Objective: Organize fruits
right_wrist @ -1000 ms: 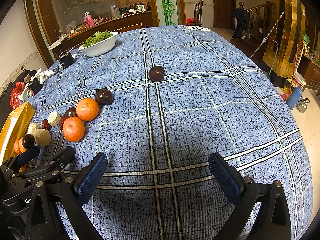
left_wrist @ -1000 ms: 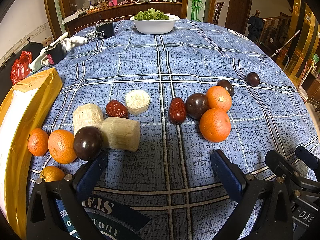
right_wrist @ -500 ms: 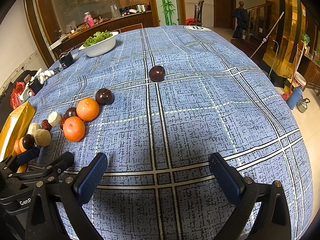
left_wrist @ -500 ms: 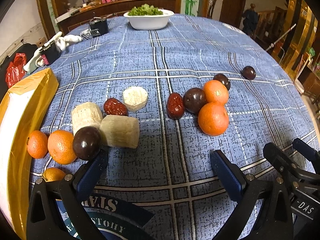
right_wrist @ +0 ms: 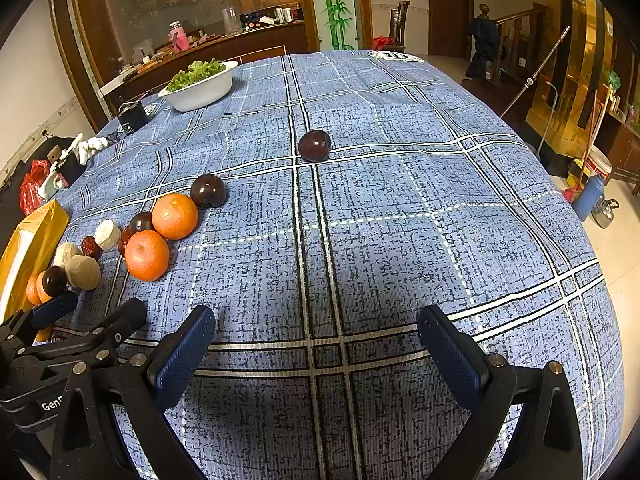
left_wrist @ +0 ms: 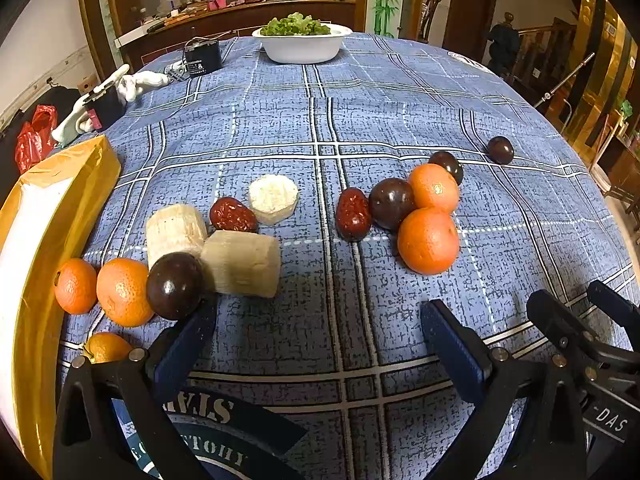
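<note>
Two loose clusters of fruit lie on the blue plaid tabletop (left_wrist: 400, 112), unsorted as yet. Nearer the left side, two small oranges (left_wrist: 120, 292) touch a dark plum (left_wrist: 174, 286), which leans against pale peeled chunks (left_wrist: 242, 264) with a red date (left_wrist: 233, 215) between them; toward the middle, a second date (left_wrist: 352, 214), another plum (left_wrist: 390, 203) and two larger oranges (left_wrist: 428, 240) press together, a third plum (left_wrist: 447, 165) just behind. One stray plum (right_wrist: 314, 145) sits well apart, farther up the cloth, and probably needs collecting to join its kind. A yellow-rimmed tray (left_wrist: 48, 216) at the table's left edge looks a likely destination, though that is a guess. The left gripper (left_wrist: 316, 332) hovers low before the near cluster, its blue fingers (left_wrist: 184, 350) spread wide and holding nothing, one finger just beside the plum. The right gripper (right_wrist: 316, 340) likewise hangs over bare cloth, fingers apart and empty, facing the stray plum. A white bowl of greens (left_wrist: 302, 42) stands at the far end.
</note>
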`<action>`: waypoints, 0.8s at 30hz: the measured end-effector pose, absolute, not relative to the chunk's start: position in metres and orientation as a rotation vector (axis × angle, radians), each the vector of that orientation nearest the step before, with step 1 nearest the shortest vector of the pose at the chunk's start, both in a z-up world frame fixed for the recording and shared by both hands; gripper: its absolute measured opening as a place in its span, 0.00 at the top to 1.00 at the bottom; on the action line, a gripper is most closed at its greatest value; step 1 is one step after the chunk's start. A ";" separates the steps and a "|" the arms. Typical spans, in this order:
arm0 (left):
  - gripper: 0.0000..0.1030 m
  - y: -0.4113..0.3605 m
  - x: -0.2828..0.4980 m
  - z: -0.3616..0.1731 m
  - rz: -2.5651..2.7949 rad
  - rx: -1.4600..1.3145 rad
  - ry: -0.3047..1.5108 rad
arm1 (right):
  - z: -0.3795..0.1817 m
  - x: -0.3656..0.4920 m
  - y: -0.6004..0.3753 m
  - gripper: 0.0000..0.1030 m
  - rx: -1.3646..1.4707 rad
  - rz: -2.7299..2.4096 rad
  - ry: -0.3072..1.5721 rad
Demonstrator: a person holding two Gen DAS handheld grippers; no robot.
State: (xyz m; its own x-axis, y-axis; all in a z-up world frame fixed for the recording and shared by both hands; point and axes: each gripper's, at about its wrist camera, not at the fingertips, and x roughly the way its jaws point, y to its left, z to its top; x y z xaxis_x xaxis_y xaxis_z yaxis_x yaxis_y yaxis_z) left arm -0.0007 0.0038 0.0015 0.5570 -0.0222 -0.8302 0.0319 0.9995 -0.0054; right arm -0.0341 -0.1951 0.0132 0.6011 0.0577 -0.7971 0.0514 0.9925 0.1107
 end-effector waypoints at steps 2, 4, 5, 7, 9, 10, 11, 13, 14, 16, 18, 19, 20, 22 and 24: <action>0.01 0.004 -0.001 0.001 -0.032 0.010 0.978 | 0.013 -0.034 -0.195 0.00 0.127 0.004 0.926; 0.01 0.004 -0.001 0.002 -0.031 0.009 0.976 | 0.013 -0.034 -0.195 0.00 0.127 0.004 0.926; 0.01 0.004 -0.001 0.001 -0.031 0.008 0.971 | 0.013 -0.034 -0.195 0.00 0.127 0.004 0.926; 0.01 0.004 -0.002 0.001 -0.027 0.007 0.963 | 0.013 -0.034 -0.194 0.00 0.125 0.004 0.927; 0.01 0.004 -0.002 0.001 -0.027 0.007 0.962 | 0.013 -0.034 -0.195 0.00 0.124 0.004 0.928; 0.01 0.004 -0.001 0.002 -0.027 0.007 0.962 | 0.012 -0.034 -0.195 0.00 0.124 0.004 0.928; 0.01 0.004 -0.001 0.001 -0.028 0.007 0.963 | 0.012 -0.034 -0.195 0.00 0.124 0.004 0.928; 0.01 0.003 -0.001 0.002 -0.027 0.008 0.963 | 0.012 -0.034 -0.195 0.00 0.124 0.004 0.928; 0.01 0.003 -0.001 0.001 -0.026 0.008 0.963 | 0.013 -0.034 -0.195 0.00 0.124 0.004 0.928; 0.00 0.003 -0.001 0.001 -0.022 0.009 0.966 | 0.013 -0.034 -0.194 0.00 0.124 0.004 0.928; 0.00 0.001 0.000 0.001 -0.013 0.015 0.974 | 0.013 -0.034 -0.194 0.00 0.126 0.005 0.927; 0.00 0.000 0.001 0.002 -0.012 0.019 0.981 | 0.013 -0.034 -0.196 0.00 0.131 0.007 0.925; 0.00 0.001 0.001 0.002 -0.015 0.021 0.983 | 0.013 -0.034 -0.196 0.00 0.135 0.009 0.924; 0.01 0.003 -0.001 0.002 -0.024 0.019 0.986 | 0.013 -0.034 -0.196 0.00 0.133 0.008 0.925; 0.04 0.007 -0.006 0.004 -0.019 0.012 0.992 | 0.012 -0.035 -0.196 0.00 0.124 0.004 0.928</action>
